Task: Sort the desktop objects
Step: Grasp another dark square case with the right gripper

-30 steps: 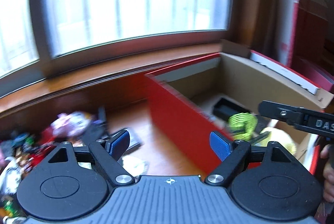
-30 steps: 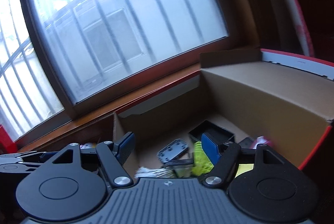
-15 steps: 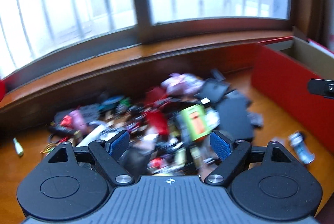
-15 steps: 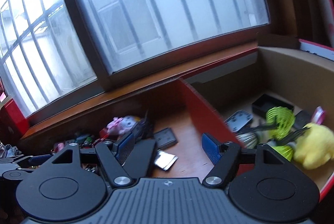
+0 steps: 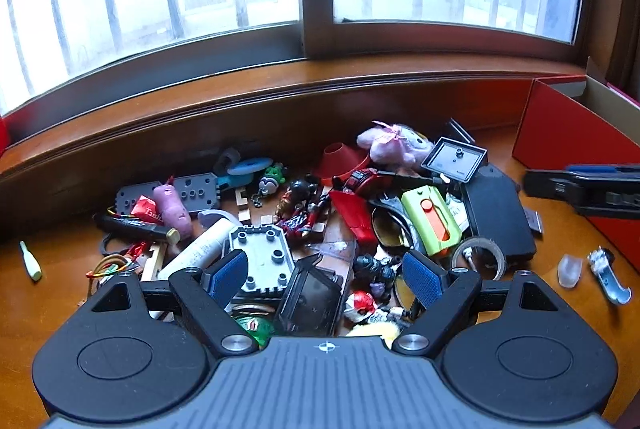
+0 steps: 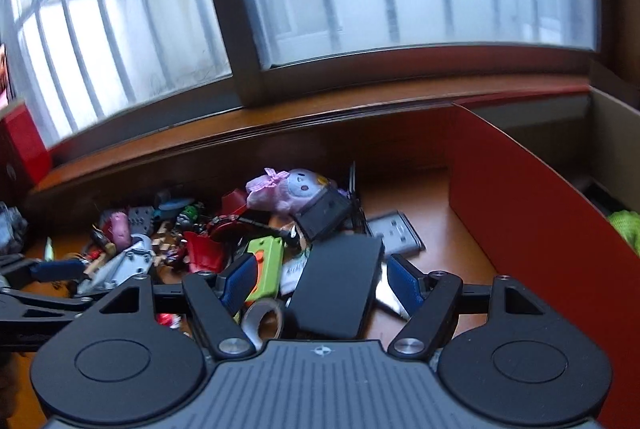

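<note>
Left hand-held gripper (image 5: 324, 275) wide open, nothing between its pads; it hangs over the near side of the heap of small objects (image 5: 304, 225) on the wooden surface (image 5: 24, 305); grey studded plate (image 5: 262, 255) and a dark tilted case (image 5: 310, 301) lie directly below the gap. Right hand-held gripper (image 6: 320, 279) likewise spread and empty, above the flat black case (image 6: 338, 291), with tape roll (image 6: 262, 317) and green-orange cutter (image 6: 266, 265) just beside it. Red cardboard box (image 6: 520, 229) stands at the right of the heap, open-topped; some items are visible inside.

Risks, as judged: heap is dense and overlapping, so closing on one piece could pinch a neighbour or drag the stack; black case looks broad for the jaws, may slip or tip if taken by an edge; tape roll could roll off; both grippers near each other, collision possible if they reach centre together; right view blurred, so aim uncertain.
</note>
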`<state>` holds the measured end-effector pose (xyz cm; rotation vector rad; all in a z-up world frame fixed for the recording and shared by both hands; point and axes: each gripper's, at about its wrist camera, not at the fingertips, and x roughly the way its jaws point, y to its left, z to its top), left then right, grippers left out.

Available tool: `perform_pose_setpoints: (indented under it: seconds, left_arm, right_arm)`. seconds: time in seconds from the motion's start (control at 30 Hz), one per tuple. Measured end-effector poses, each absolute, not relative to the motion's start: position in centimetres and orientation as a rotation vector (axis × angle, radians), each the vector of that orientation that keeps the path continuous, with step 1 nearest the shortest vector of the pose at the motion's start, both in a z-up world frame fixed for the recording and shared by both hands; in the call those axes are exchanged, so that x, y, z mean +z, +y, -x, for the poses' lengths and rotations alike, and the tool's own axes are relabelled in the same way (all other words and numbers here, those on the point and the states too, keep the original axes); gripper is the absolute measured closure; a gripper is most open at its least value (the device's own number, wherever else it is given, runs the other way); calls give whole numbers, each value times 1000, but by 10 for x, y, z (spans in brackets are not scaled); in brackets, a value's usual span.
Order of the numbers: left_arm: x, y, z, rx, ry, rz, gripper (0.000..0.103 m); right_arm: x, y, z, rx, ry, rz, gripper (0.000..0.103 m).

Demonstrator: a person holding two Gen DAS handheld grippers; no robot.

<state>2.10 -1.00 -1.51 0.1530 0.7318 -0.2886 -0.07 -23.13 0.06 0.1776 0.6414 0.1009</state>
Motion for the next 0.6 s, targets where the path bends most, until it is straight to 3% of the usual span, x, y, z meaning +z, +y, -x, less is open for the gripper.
perform_pose_setpoints:
  seconds: [0.37, 0.6]
  left_arm:
    - [-27, -19, -38, -231, 783, -174, 18]
    - [-37, -20, -50, -224, 815, -166, 18]
  right_arm:
    - [-29, -211, -95, 190, 634, 62, 31]
    - [-48, -203, -124, 231, 659, 172, 40]
